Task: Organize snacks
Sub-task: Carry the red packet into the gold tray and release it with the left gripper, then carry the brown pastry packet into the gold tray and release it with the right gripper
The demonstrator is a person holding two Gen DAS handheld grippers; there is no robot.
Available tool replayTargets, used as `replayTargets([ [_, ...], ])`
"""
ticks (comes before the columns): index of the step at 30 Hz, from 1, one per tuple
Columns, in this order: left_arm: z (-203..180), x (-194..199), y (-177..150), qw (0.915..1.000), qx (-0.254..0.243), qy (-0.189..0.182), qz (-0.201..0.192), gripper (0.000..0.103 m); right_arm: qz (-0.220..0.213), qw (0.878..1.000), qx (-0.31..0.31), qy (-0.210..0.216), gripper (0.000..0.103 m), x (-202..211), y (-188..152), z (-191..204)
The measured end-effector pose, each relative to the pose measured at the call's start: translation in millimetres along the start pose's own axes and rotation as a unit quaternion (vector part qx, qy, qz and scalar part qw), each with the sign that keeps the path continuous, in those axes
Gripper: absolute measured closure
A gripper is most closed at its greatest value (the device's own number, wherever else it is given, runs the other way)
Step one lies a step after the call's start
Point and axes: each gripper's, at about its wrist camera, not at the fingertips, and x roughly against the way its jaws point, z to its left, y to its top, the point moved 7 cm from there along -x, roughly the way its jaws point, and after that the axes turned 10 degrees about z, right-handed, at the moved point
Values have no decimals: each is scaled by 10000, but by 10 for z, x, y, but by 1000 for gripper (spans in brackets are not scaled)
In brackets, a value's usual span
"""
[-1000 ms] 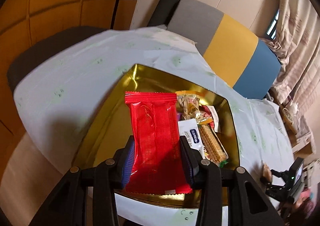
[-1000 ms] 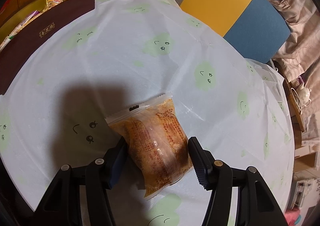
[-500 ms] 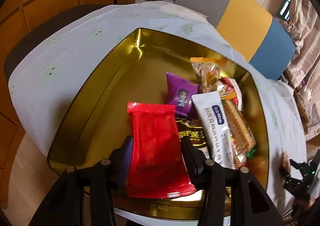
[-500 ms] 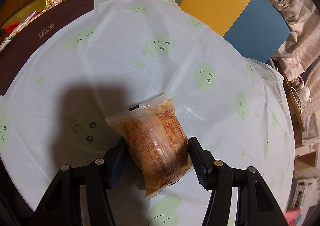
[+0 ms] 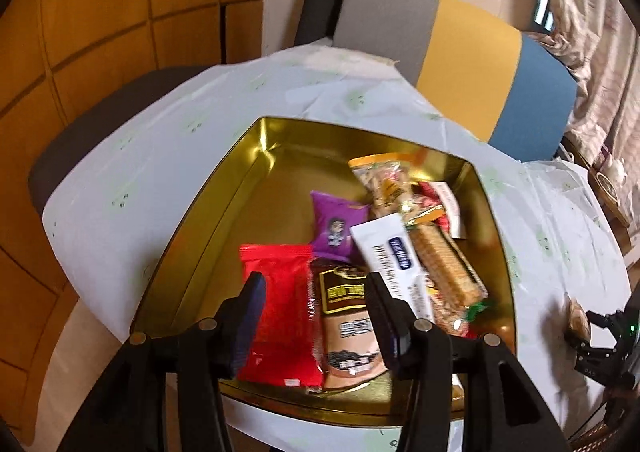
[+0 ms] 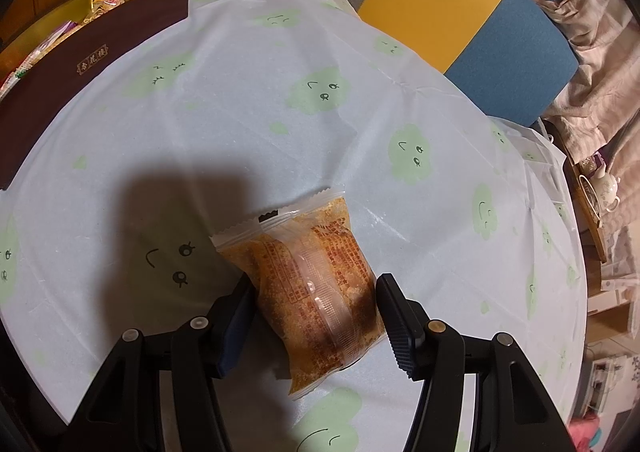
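Between the right gripper's (image 6: 314,310) jaws: orange pastry packet (image 6: 316,280) on the tablecloth (image 6: 360,92), jaws set around its lower half, pads touching or just off its sides — can't tell if they're pressing, so grip unconfirmed

Ahead of the left gripper (image 5: 314,306): red packet (image 5: 280,308) lies in the gold tin (image 5: 208,212), partly behind the left-side finger. Jaws have just been opening, now apart with clear gaps, nothing clamped; red packet and a brown packet (image 5: 348,328) lie below between them. Beyond those: purple pouch (image 5: 334,224), white sachet (image 5: 392,260), wafer pack (image 5: 444,268). Red one looks placed

Handling, judged: pastry packet is light, crinkly film with a clear inner tray, contents crumbly. Film is slick, sealed ends floppy. Take it across the middle where the tray gives stiffness, not by the serrated top seal; squeeze only enough to hold, too much crushes the cake. Tin sits well off to the left of the right gripper
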Motion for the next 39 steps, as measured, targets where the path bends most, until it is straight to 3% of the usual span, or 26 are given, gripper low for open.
replayTargets([
  [10,-244,142,-57,9991,-393,-8,-173,51,1,10000,-19,-29,44,-5,10,16],
  [24,-350,155,-126,9986,-501,-143,-119,51,50,9999,-137,36,45,0,3,2],
  [30,-183,172,-72,9989,-383,-186,-190,51,180,9992,-347,111,45,-15,21,-51],
  [39,305,197,-40,9996,63,41,-281,51,368,9949,-916,198,46,-52,91,-166],
])
